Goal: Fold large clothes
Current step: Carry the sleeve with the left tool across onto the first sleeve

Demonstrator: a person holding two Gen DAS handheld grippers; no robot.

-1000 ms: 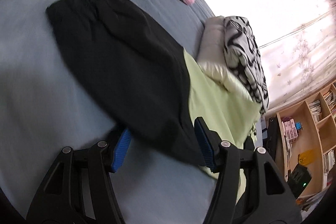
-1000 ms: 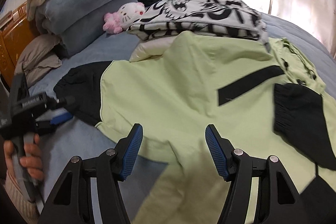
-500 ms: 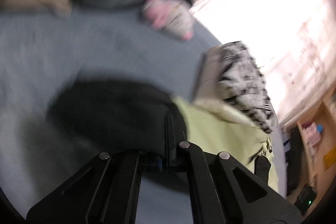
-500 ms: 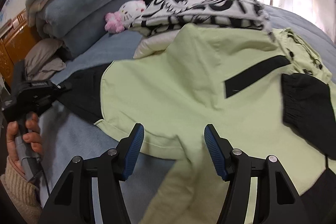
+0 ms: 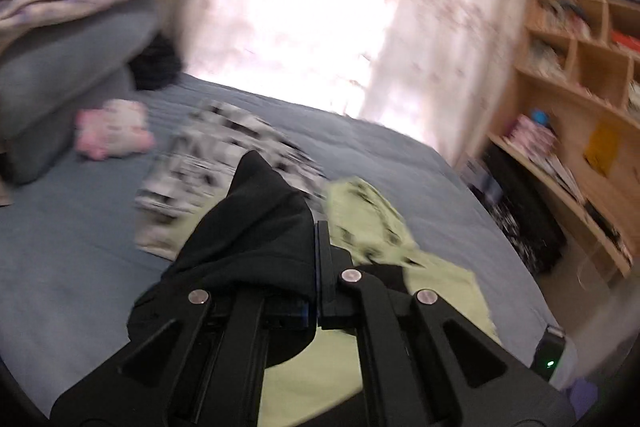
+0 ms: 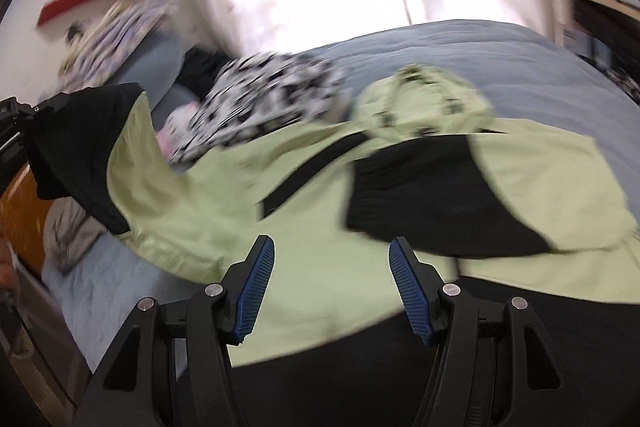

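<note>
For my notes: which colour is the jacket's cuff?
Black; the cuff shows best in the right wrist view.

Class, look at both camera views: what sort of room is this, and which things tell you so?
Most likely a bedroom in a home. A wide bed under a blue-grey bedspread fills the view, folded blankets are stacked at its head beside a pink plush toy, and curtains hang by wooden shelves.
</note>
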